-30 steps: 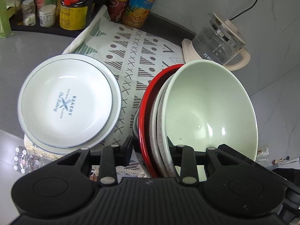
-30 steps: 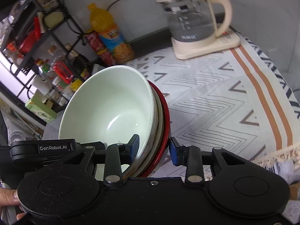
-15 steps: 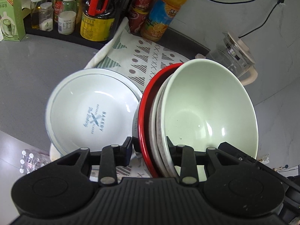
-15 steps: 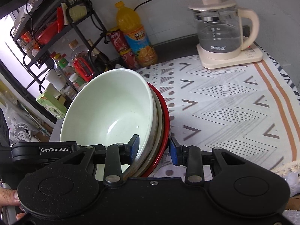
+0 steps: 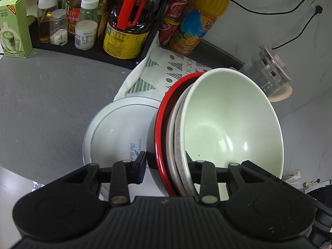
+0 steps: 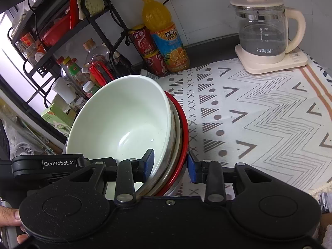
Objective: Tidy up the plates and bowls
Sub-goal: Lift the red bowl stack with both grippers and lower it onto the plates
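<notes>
A stack of nested bowls [image 5: 207, 137] is gripped from two sides, tilted up on its edge. The left claw [image 5: 166, 166] is closed on the near rim of the stack, with one finger on the outer wall below the red bowl [image 5: 160, 128] and the other inside the pale green bowl [image 5: 232, 124]. The right claw [image 6: 170, 161] is closed on the opposite rim in the same manner: its left finger is seen inside the pale green bowl [image 6: 124, 124] and its right finger just outside the red bowl [image 6: 184, 128]. Between the red and the green bowls, one or two lighter rims are seen, but their number cannot be told.

Just left of the left claw and below the stack, a white plate with blue lettering [image 5: 116, 132] is seen lying flat, partly hidden by the bowls; what it rests on cannot be told. Beyond it, the grey bench [image 5: 51, 95] and a patterned cloth [image 5: 166, 72] are seen. Ahead of the left claw, at the back of the bench, a black tray of jars and bottles [image 5: 83, 31], red cans [image 5: 176, 16] and an orange drink bottle [image 5: 197, 25] are lined up. Ahead and to the right of the right claw, a glass kettle [image 6: 265, 29] is stood on the cloth [image 6: 259, 114], well apart from the bowls. A metal rack [image 6: 62, 31] is seen to the left of that claw.
</notes>
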Motion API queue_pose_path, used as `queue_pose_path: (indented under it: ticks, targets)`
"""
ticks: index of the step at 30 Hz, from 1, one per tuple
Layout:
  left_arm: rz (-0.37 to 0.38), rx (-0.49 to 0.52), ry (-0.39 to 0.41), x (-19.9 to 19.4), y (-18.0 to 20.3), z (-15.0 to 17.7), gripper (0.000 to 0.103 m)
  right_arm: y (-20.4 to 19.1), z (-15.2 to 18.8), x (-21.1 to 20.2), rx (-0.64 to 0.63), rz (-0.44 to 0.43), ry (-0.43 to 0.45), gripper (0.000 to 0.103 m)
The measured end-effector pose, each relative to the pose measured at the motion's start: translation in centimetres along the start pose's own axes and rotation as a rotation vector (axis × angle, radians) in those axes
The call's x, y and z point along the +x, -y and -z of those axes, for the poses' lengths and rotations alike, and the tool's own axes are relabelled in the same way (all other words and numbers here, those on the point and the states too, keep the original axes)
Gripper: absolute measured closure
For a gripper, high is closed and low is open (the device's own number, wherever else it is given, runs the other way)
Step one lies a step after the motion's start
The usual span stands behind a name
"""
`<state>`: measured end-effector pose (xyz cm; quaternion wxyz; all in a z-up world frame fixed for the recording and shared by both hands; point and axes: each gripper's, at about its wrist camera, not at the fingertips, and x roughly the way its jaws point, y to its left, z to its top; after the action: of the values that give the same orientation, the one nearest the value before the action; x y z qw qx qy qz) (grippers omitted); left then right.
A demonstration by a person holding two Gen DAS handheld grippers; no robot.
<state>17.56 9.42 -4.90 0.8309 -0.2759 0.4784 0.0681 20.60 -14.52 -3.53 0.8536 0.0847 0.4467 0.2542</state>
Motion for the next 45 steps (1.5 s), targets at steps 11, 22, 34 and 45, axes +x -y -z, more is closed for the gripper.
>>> queue_pose_path:
  ticks: [11,22,34,45]
  targets:
    - [0.028,0.030,-0.058,2.8,-3.2,-2.0,0.071,-2.0,0.5,2.6,0.058,0.050,-0.014,0.069]
    - [0.006,0.044,-0.103,5.8,-5.3,-2.2,0.070,-2.3,1.7,6.2,0.125,0.113,-0.052,0.070]
    - [0.008,0.034,-0.159,6.1,-6.4,-1.6,0.070,-3.8,1.5,7.4,0.098,0.136,-0.072,0.071]
    - [0.029,0.044,-0.166,5.8,-6.8,-1.3,0.070,-4.2,2.0,7.1,0.090,0.147,-0.088,0.071]
